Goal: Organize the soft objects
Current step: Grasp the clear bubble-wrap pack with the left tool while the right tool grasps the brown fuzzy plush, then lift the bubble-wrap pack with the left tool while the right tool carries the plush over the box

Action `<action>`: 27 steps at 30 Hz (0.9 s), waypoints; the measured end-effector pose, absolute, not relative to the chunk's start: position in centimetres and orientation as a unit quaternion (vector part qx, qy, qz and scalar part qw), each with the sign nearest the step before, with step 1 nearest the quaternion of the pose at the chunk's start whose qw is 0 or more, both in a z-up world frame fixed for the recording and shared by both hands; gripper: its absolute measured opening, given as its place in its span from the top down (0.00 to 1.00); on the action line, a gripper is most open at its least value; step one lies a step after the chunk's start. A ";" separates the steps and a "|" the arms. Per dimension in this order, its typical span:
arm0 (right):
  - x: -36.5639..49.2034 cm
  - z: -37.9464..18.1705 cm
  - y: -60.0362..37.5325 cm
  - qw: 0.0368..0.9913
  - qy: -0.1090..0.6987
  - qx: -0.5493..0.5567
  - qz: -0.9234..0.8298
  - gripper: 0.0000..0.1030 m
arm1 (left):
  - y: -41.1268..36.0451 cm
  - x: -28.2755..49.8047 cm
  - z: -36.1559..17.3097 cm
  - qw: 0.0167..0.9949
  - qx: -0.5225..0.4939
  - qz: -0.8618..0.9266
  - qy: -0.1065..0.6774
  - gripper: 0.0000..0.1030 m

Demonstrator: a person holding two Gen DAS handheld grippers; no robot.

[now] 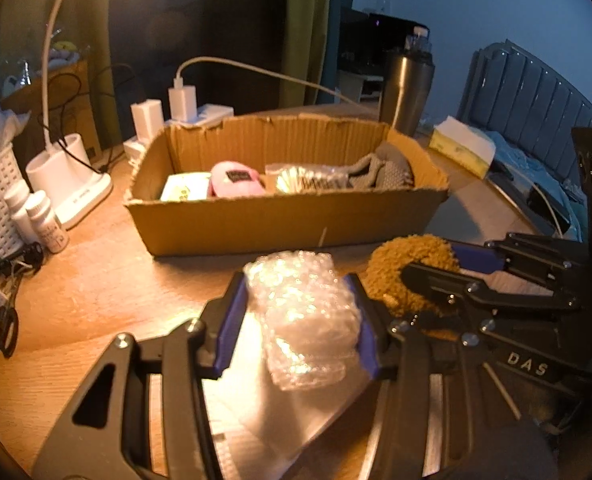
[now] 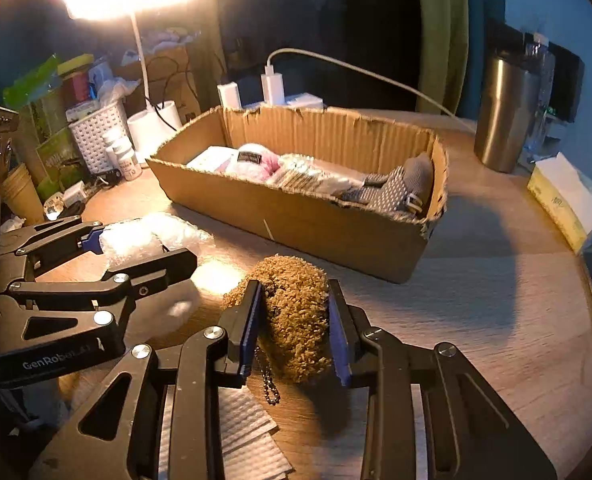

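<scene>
The left gripper (image 1: 302,312) was pinching a crumpled wad of bubble wrap (image 1: 304,320), its blue-padded fingers (image 1: 231,320) pressed against both flanks of the wad, which sat just above the wooden desk (image 1: 95,280). Beneath it lay a sheet of white paper towel (image 1: 271,412), under the gripper's frame. Just to its right, the right gripper (image 2: 293,320) was clamped on a curly brown plush keychain (image 2: 291,312); the plush filled the gap between the two fingers, and a ball chain (image 2: 267,380) dangled from its underside toward the desk. From the left wrist view the same plush bulged out past the right gripper's tips, close beside the bubble wrap but not clearly touching it.

Ahead of both grippers stood an open cardboard box (image 1: 279,224), its near wall facing them. Inside it, from the left gripper's left to right, lay a pale packet (image 1: 185,186), a pink fluffy item with a dark label (image 1: 235,180), a stack of foil baking cups (image 1: 300,180) and a grey knitted piece (image 1: 380,168) slumped against the right end.

Far left of the left gripper stood a white desk lamp (image 1: 71,176), small white bottles (image 1: 43,216) and scissors (image 1: 3,328). Beyond the box to the right stood a steel tumbler (image 2: 504,112), with a tissue box (image 2: 564,200) further right
</scene>
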State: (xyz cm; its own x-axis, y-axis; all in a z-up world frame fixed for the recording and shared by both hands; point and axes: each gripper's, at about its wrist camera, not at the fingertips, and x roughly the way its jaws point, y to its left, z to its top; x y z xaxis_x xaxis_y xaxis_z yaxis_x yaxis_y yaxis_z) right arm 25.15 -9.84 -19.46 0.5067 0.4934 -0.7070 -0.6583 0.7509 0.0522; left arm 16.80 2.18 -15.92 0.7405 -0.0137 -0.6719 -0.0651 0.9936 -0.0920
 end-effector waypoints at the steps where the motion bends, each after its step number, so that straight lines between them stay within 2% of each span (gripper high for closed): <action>1: 25.1 -19.3 -9.9 0.862 0.365 -0.112 0.335 0.68 | 2.1 16.5 -15.6 0.934 -0.053 0.015 0.354 0.52; 27: 22.6 -12.7 -13.1 0.907 0.271 -0.094 0.308 0.68 | 1.2 12.5 -8.2 0.976 -0.011 0.027 0.217 0.52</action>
State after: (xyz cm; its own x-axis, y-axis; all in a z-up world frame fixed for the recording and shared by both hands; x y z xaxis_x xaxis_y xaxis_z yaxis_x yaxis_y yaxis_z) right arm 22.61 -13.10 -12.71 0.6634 0.5088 -0.5486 -0.6102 0.7922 -0.0031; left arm 12.50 1.19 -8.18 0.9044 0.0487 -0.4240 -0.0583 0.9982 -0.0098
